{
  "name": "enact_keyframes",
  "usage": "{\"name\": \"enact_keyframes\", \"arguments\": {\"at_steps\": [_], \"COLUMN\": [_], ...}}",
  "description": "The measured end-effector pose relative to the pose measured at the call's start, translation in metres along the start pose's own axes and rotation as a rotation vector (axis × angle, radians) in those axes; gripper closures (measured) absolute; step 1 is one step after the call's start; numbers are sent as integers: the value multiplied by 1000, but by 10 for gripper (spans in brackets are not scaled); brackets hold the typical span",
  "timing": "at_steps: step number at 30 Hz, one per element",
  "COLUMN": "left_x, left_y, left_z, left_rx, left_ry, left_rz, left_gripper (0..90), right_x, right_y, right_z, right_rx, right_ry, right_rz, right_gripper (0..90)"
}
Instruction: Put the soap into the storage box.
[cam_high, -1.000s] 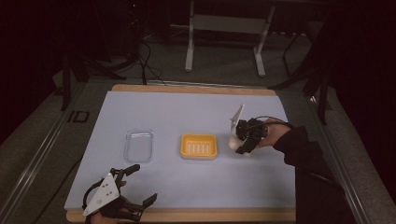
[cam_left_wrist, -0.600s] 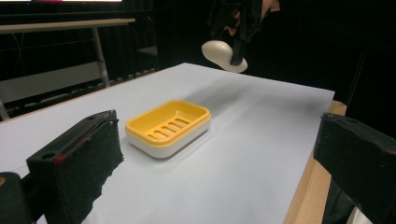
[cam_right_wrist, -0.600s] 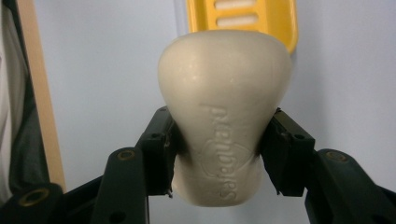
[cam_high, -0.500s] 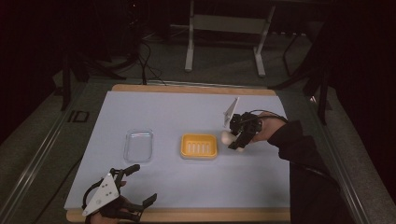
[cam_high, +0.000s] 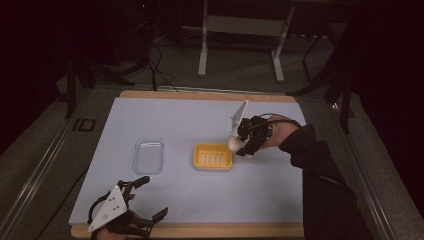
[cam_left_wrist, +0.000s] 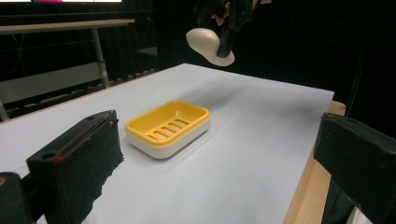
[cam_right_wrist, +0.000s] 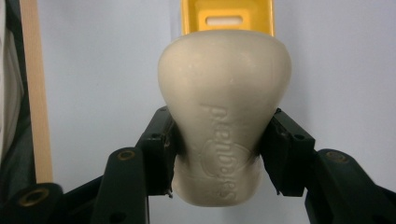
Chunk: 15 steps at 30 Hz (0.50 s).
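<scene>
Right gripper (cam_right_wrist: 219, 154): jaws clenched on cream soap bar (cam_right_wrist: 224, 116) (embossed lettering), held aloft just right of yellow soap dish (cam_high: 213, 156). Left gripper (cam_high: 131, 202): jaws released, at table's (cam_high: 200, 231) near edge. Clear lid (cam_high: 148, 156) left of dish.

High view: fixed overhead at near side, faces far and down, takes in whole table (cam_high: 170, 112) plus floor beyond.
Left gripper view: low, just above near-left table corner, faces far-right across top; shares yellow dish (cam_left_wrist: 167, 127) and soap (cam_left_wrist: 208, 43) with high view.
Right gripper view: faces straight down, very close on soap (cam_right_wrist: 224, 116); dish (cam_right_wrist: 227, 16) edge past it, shared with both others.
</scene>
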<state>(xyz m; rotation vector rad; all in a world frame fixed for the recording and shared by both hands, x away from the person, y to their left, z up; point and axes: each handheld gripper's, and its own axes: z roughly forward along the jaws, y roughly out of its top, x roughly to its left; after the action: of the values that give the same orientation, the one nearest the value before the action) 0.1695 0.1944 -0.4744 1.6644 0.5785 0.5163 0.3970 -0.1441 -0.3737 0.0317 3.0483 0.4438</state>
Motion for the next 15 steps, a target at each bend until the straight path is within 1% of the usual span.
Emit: {"name": "enact_keyframes", "arguments": {"at_steps": [7,15], "left_x": [0,0], "left_y": [0,0], "left_z": [0,-1], "left_rx": [1,-1], "left_ry": [0,0], "left_rz": [2,4], "left_gripper": [11,11], "right_x": [-1,0], "right_y": [10,25], "right_z": [-1,3], "right_rx": [-11,-22], "right_ry": [-3,0], "right_rz": [-22,-49], "right_gripper": [497,497]}}
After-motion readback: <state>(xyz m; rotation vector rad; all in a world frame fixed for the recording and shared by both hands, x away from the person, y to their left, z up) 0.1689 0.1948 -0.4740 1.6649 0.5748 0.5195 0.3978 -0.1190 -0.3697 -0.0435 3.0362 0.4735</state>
